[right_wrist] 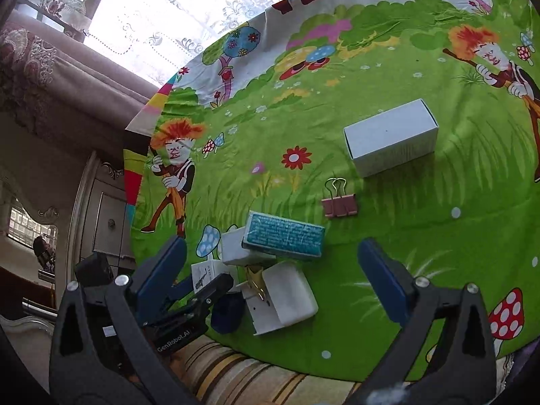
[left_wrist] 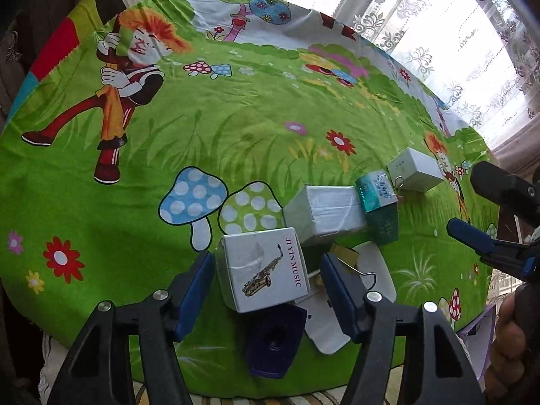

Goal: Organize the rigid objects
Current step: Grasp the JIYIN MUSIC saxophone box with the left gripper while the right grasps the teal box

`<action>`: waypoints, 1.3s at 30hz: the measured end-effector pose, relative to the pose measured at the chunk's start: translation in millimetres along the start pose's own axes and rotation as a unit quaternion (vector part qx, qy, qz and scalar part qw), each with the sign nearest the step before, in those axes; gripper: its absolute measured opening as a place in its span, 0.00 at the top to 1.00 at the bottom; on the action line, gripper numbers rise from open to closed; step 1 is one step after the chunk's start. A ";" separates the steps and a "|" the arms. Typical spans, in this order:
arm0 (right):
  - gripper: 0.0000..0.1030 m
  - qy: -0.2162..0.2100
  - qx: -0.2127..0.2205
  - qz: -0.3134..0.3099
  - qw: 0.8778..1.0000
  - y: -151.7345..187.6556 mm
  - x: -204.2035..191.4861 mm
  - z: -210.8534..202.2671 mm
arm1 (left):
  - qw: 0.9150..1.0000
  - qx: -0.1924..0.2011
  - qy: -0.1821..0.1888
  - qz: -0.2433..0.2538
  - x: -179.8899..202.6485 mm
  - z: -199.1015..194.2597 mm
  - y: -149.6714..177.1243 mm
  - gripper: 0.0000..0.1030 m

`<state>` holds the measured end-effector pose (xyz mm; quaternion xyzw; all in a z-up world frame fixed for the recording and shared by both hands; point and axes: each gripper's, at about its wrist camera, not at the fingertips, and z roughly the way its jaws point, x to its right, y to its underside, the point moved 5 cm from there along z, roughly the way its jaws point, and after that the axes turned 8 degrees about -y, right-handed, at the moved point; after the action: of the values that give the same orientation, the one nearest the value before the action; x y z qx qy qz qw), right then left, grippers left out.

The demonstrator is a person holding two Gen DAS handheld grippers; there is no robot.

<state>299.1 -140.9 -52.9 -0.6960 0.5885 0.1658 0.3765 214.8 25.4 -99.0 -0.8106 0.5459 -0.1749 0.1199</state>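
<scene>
In the left wrist view a white box printed with a saxophone point(left_wrist: 263, 273) stands between the blue pads of my left gripper point(left_wrist: 268, 287). The left pad is at its side and a narrow gap shows at the right pad, so the jaws are open around it. Behind it lie a plain white box point(left_wrist: 324, 212) and a teal box point(left_wrist: 376, 192) leaning on it. My right gripper point(right_wrist: 273, 276) is wide open above an open white carton point(right_wrist: 287, 290), holding nothing. The teal box point(right_wrist: 283, 238) lies just beyond it. The left gripper point(right_wrist: 189, 290) shows at the lower left.
A green cartoon cloth point(right_wrist: 422, 236) covers the round table. A long white box point(right_wrist: 391, 138) and a pink binder clip point(right_wrist: 339, 202) lie farther in. A dark blue hexagonal piece point(left_wrist: 273, 341) sits near the front edge. A striped cushion point(right_wrist: 229, 368) borders the table.
</scene>
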 end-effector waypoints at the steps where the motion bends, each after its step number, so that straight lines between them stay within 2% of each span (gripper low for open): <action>1: 0.01 -0.004 -0.006 0.003 1.000 -0.7 2.2 6.0 | 1.000 -0.002 -0.001 -0.001 -0.4 1.8 0.2 0.40; 3: 0.01 -0.010 -0.017 0.010 1.000 -1.7 6.1 16.4 | 1.000 -0.008 -0.002 -0.002 -1.3 5.5 0.7 0.47; 6: 0.01 -0.020 -0.030 0.025 0.999 -1.5 11.0 27.6 | 1.000 -0.008 -0.004 -0.004 -2.5 7.0 1.1 0.51; 9: 0.01 -0.031 -0.044 0.032 0.998 0.8 11.9 35.6 | 1.000 -0.005 -0.005 -0.004 -2.6 7.0 1.6 0.51; 18: 0.01 -0.026 -0.061 0.041 0.997 2.1 18.3 55.5 | 1.000 -0.001 -0.005 -0.005 -3.0 6.8 2.2 0.52; 20: 0.01 -0.024 -0.063 0.047 0.997 1.8 21.1 58.6 | 1.000 -0.003 -0.008 -0.007 -4.3 7.7 2.2 0.59; 24: 0.02 -0.018 -0.059 0.050 0.997 1.0 26.3 61.3 | 1.000 -0.002 -0.006 -0.008 -4.9 7.3 2.8 0.59; 25: 0.03 -0.016 -0.058 0.046 0.997 1.2 26.6 61.7 | 1.000 -0.001 -0.006 -0.009 -5.2 7.0 3.2 0.59; 28: 0.25 -0.017 -0.063 0.039 0.997 2.0 26.3 62.4 | 1.000 0.003 -0.004 -0.012 -6.2 4.8 3.4 0.59; 34: 0.25 -0.024 -0.053 0.032 0.998 4.7 23.5 57.4 | 0.999 0.021 -0.007 -0.026 -12.0 -3.0 2.9 0.59; 39: 0.25 -0.030 -0.024 0.015 0.999 7.3 13.1 33.5 | 0.998 0.047 -0.010 -0.040 -16.7 -14.9 1.0 0.60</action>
<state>302.6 -126.0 -86.3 -0.6906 0.5833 0.2060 0.3747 202.1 40.4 -88.4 -0.8271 0.5028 -0.1969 0.1559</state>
